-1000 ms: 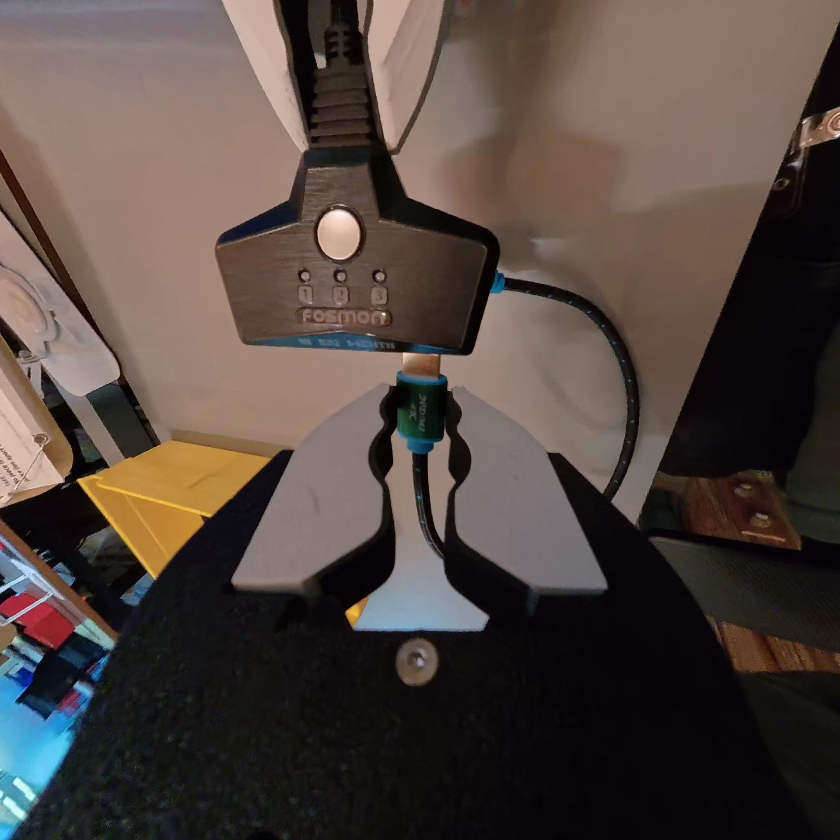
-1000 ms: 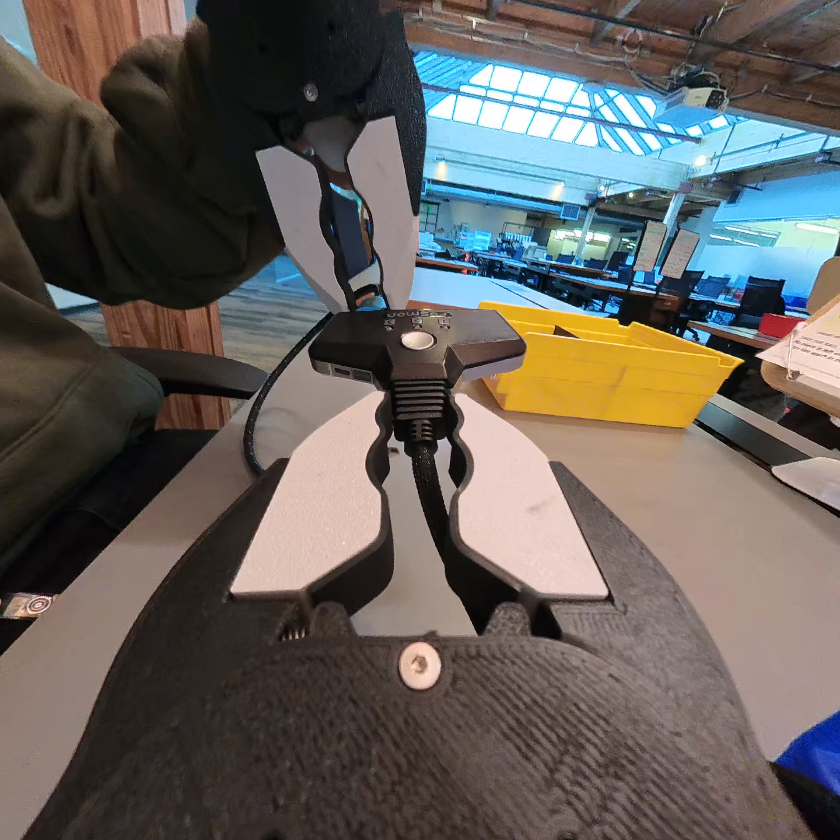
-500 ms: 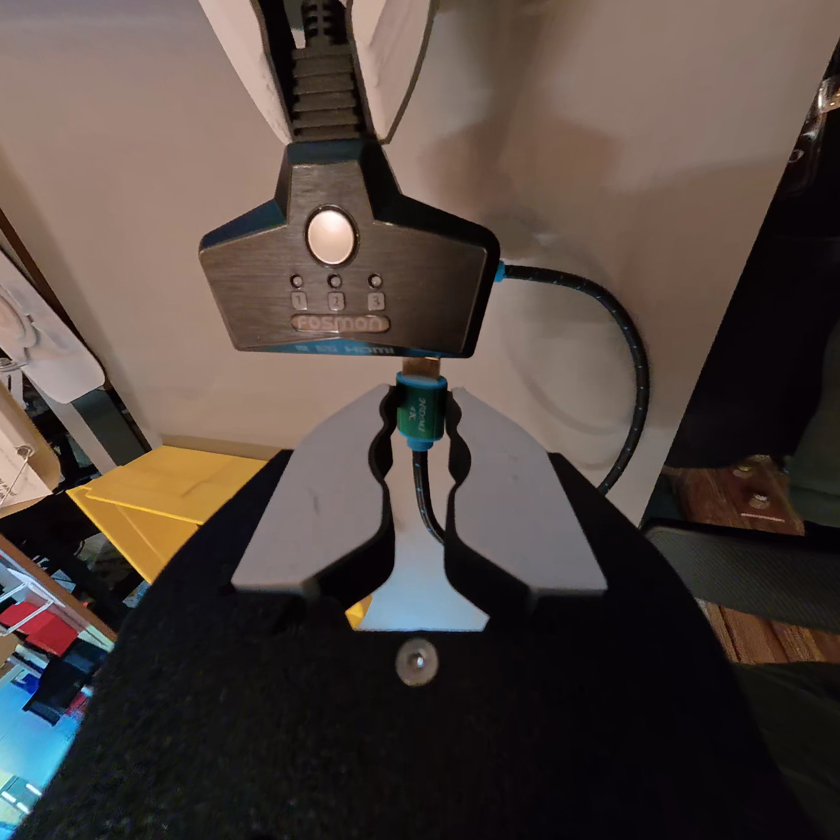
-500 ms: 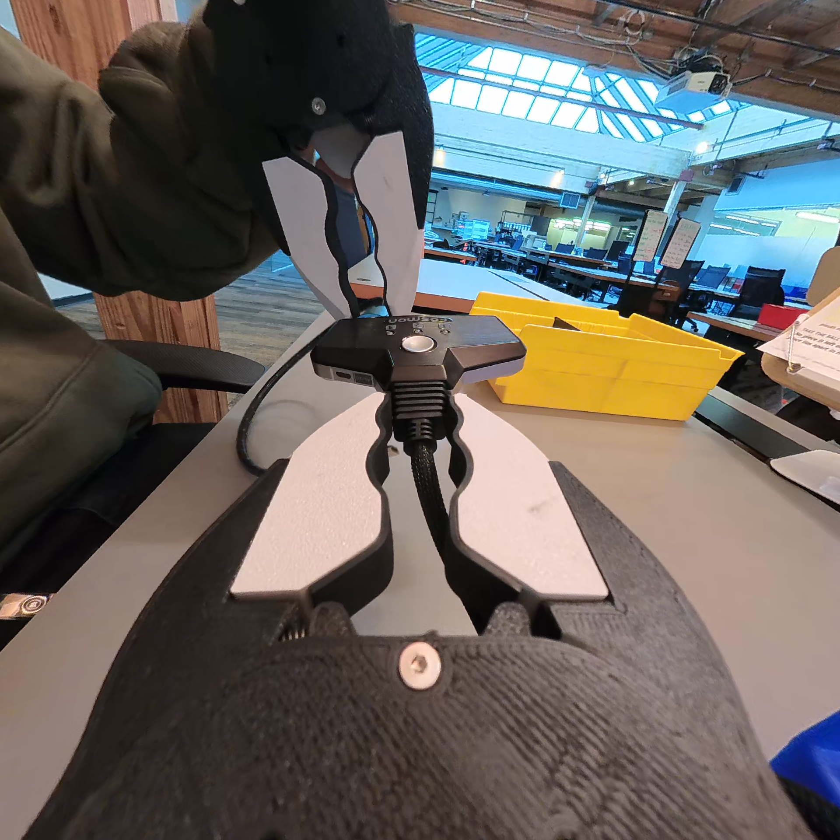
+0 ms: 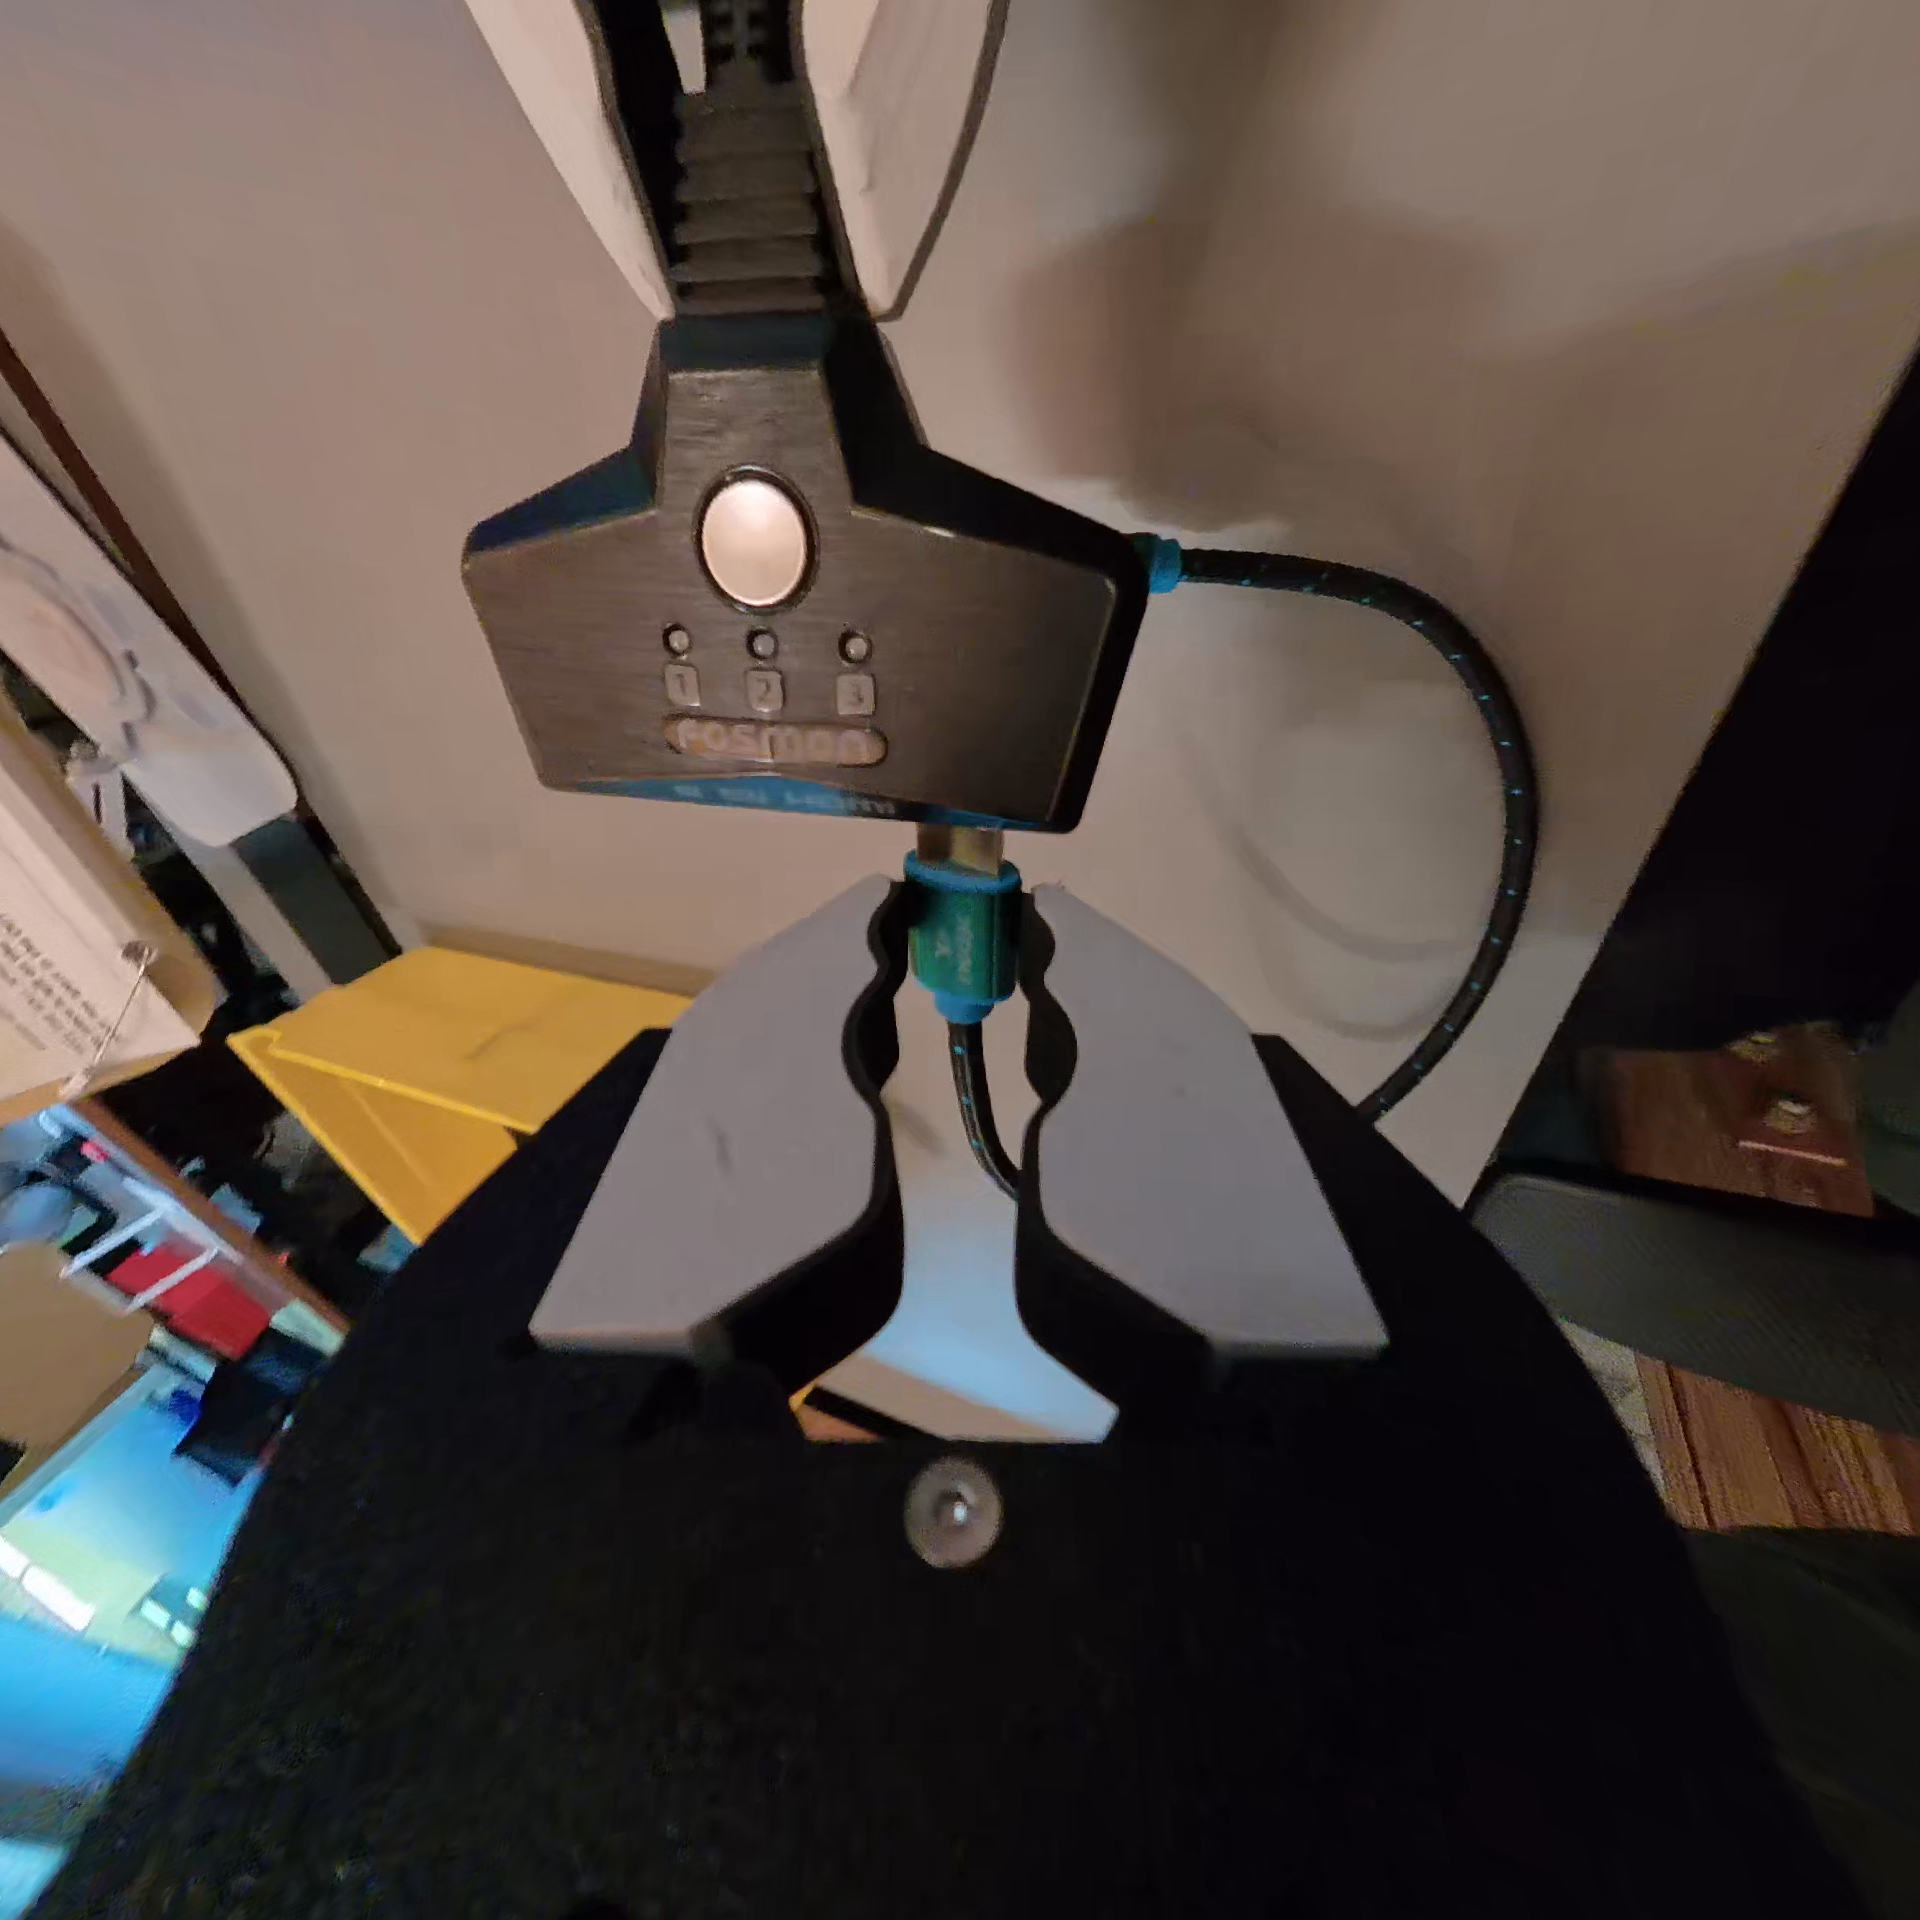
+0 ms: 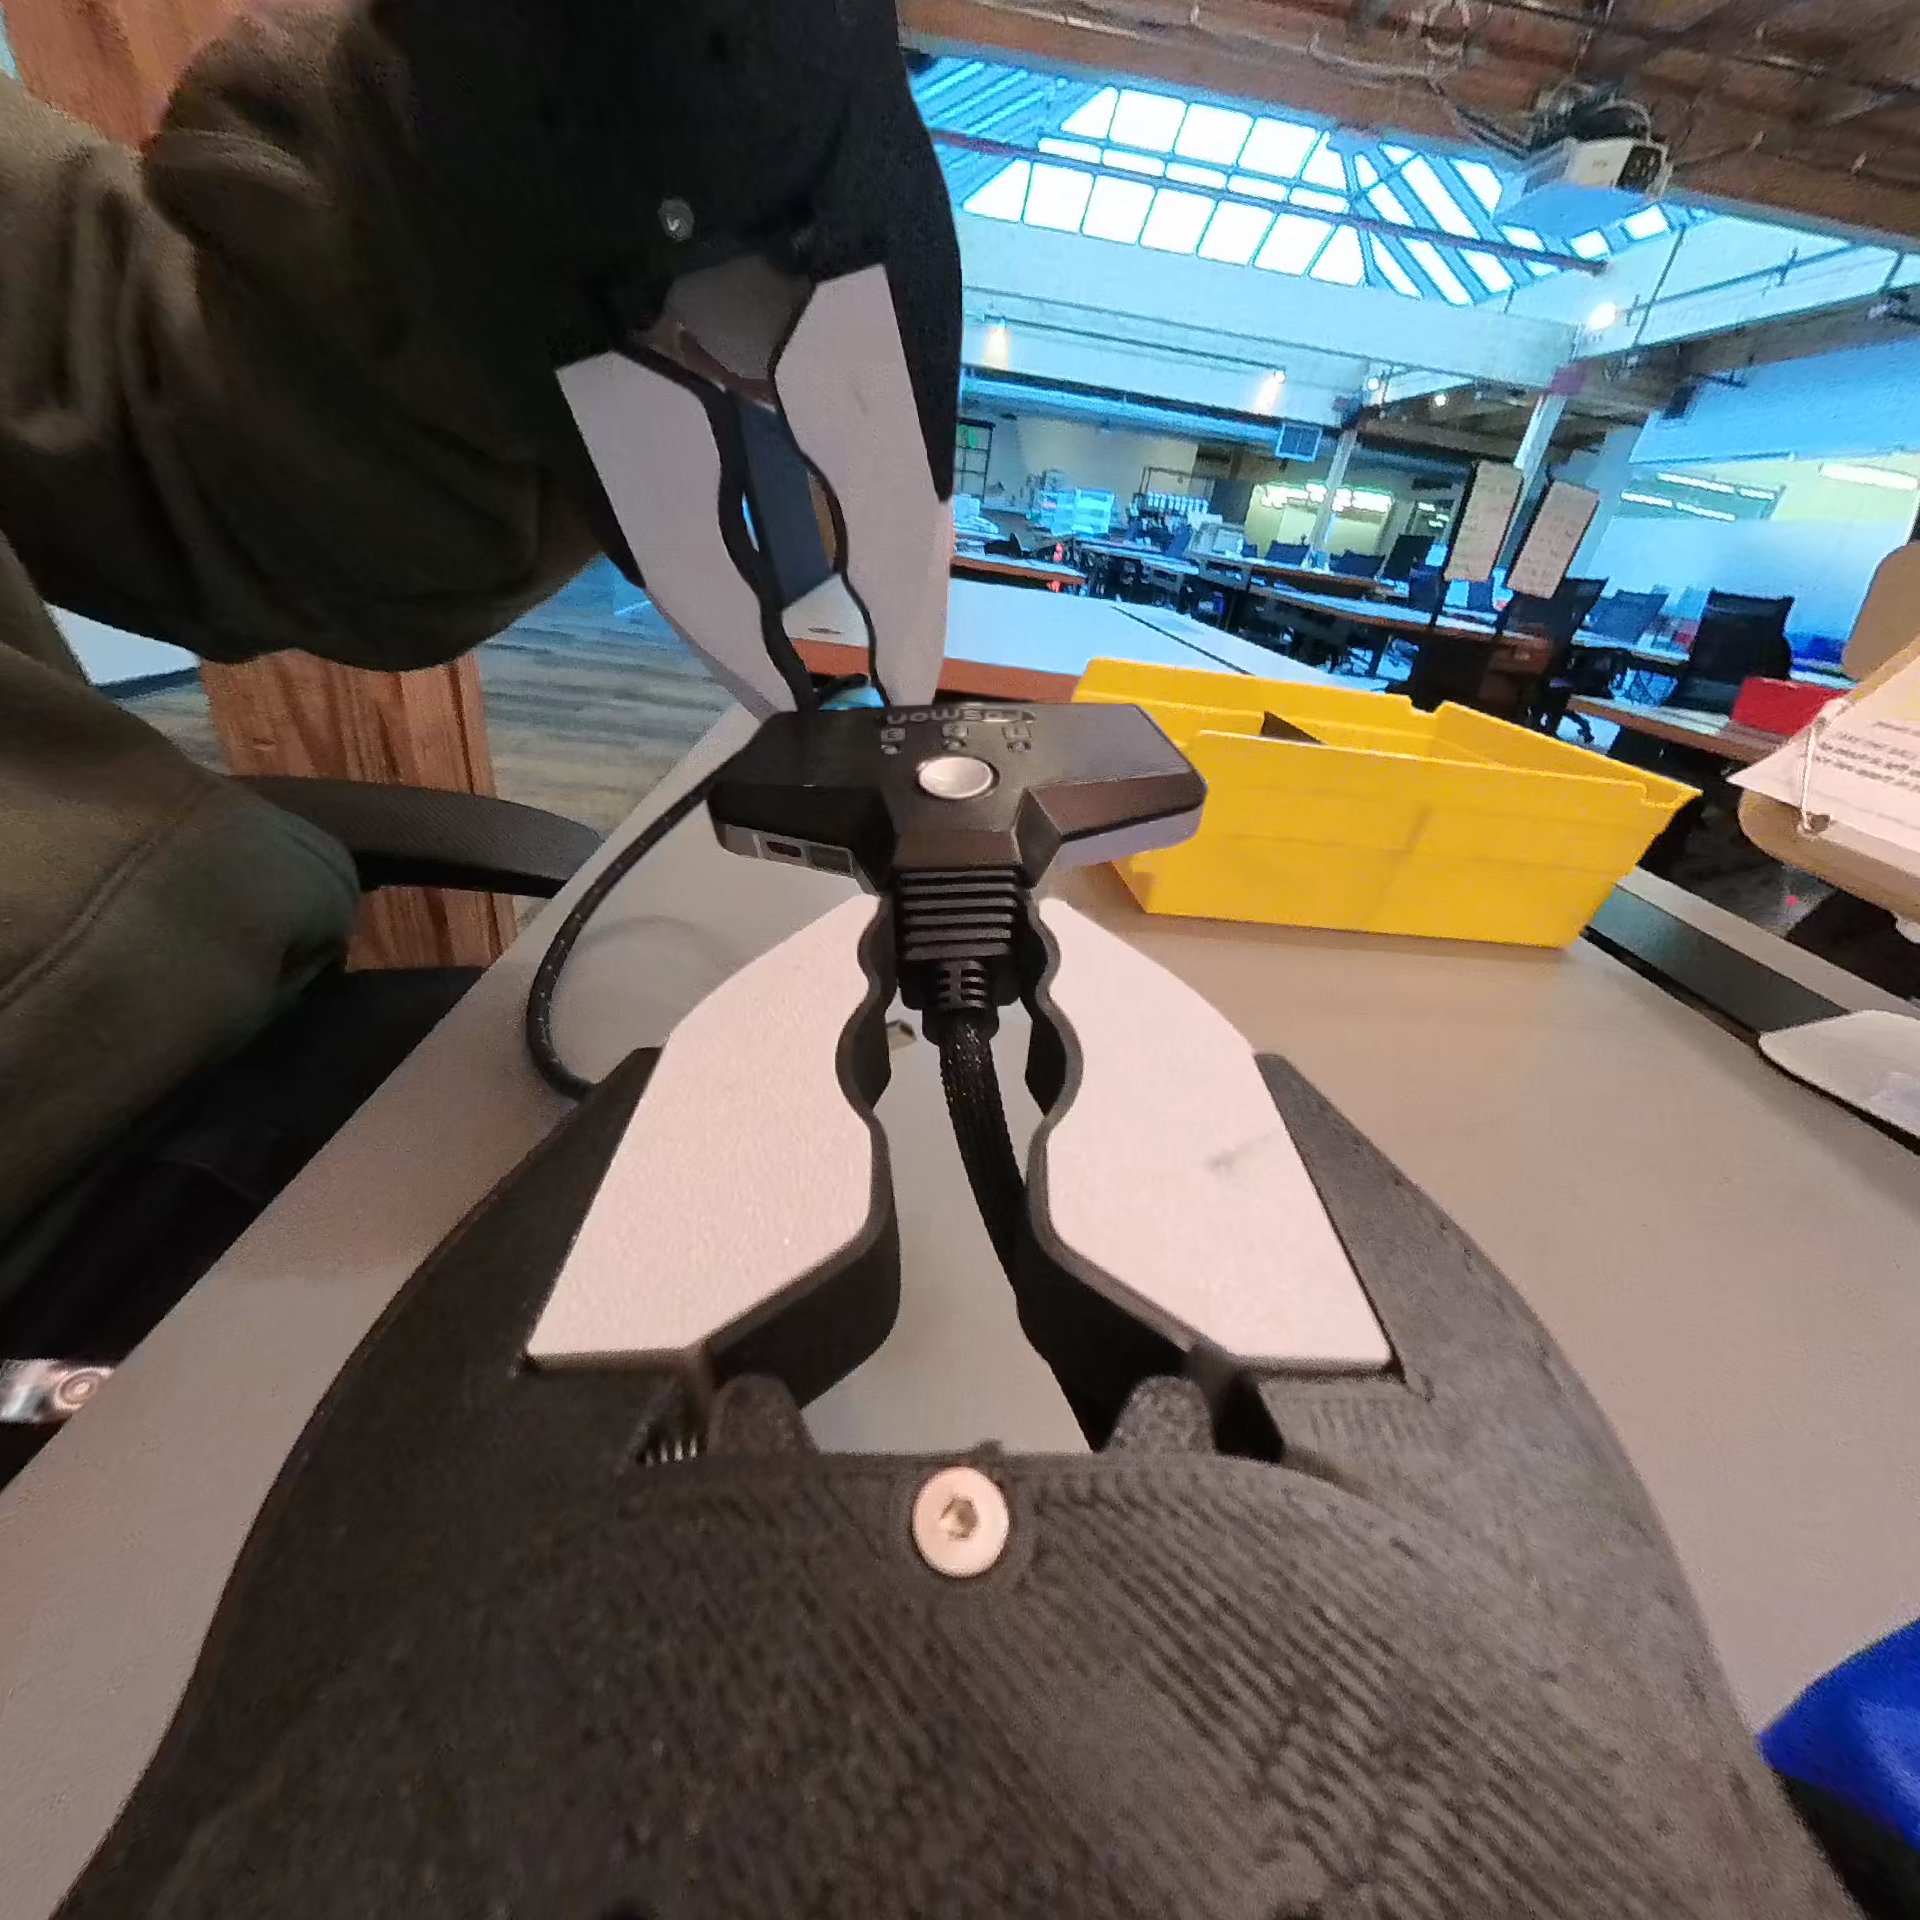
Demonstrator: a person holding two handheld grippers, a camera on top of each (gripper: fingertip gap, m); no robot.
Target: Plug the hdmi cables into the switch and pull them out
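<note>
Centrally, switch (image 5: pixel 800 634) bears logo, three numbered lights.

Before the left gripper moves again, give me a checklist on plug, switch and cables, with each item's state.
1. Left gripper shut on the green HDMI plug: ok.
2. Right gripper clamped on the HDMI switch at its ribbed strain relief: ok.
3. Plug lined up with the port on the switch's front edge: ok.
4. Plug fully seated: not ok, a strip of its metal tip shows outside the switch.
5. Second braided cable plugged into the switch's side: ok.
6. Which way the plug is travelling, in or out: cannot tell.
</note>
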